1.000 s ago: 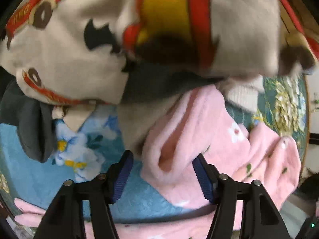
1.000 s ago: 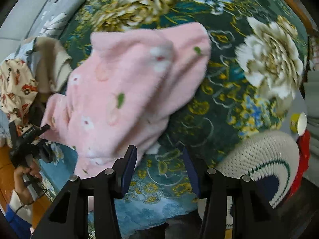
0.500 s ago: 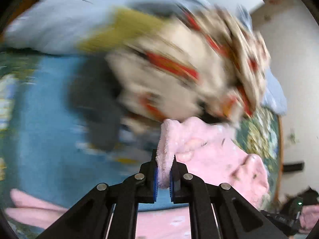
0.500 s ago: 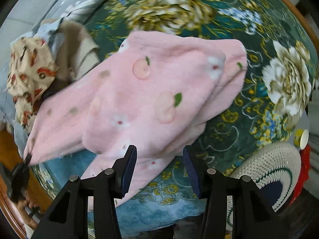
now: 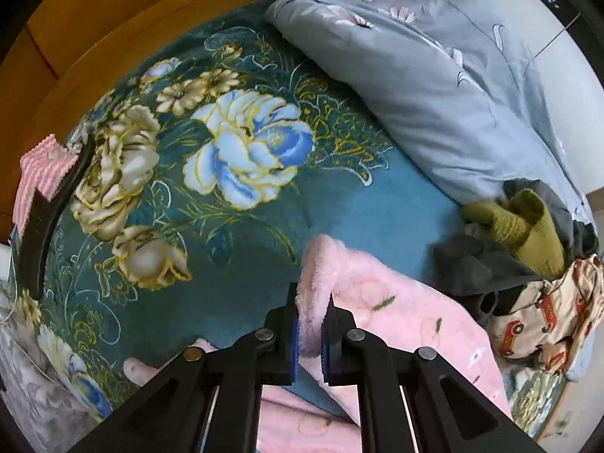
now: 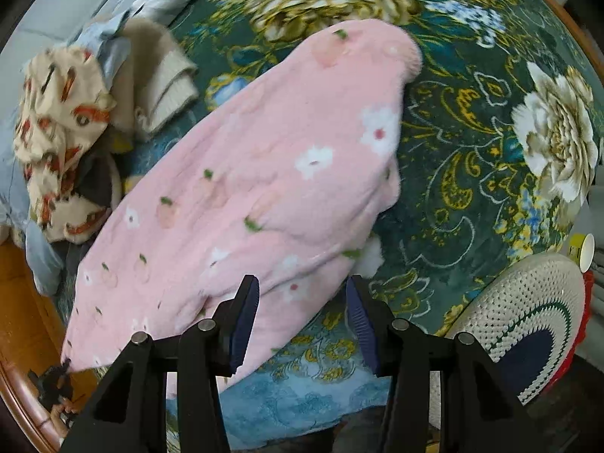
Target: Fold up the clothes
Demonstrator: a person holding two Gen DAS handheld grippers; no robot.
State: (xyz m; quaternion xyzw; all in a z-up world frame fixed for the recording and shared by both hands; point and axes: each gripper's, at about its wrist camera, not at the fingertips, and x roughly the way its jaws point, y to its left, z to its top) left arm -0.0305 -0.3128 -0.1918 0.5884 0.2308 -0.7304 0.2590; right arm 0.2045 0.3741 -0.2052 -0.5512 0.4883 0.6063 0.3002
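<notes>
Left wrist view first: we see our left gripper [image 5: 309, 334] clamped tight on a fluffy edge of the pink fleece garment [image 5: 407, 324], the fabric pinched between the blue pads and bunching up just above them. From there the garment runs away to the right and near side over the teal floral bedspread [image 5: 234, 173]. To the far right lies a grey-blue quilt [image 5: 434, 64], and near its lower edge sits a heap of other clothes: an olive-green piece [image 5: 524, 226], something dark grey [image 5: 475, 268] and a cream cloth with red cars [image 5: 543, 324].

From the right wrist view, our right gripper [image 6: 302, 321] stands wide, jaws apart and holding nothing, just over the near edge of the pink garment [image 6: 264, 188]. The garment is spread in a long diagonal across the bedspread [image 6: 472, 132], from near left to far right. At its near-left tip we can make out a small dark shape, likely the other gripper, though it is too small to be sure. A cream knitted piece [image 6: 166, 79] lies far left beside the car-print cloth [image 6: 56, 113]. A crocheted white cushion [image 6: 528, 313] sits near right.
</notes>
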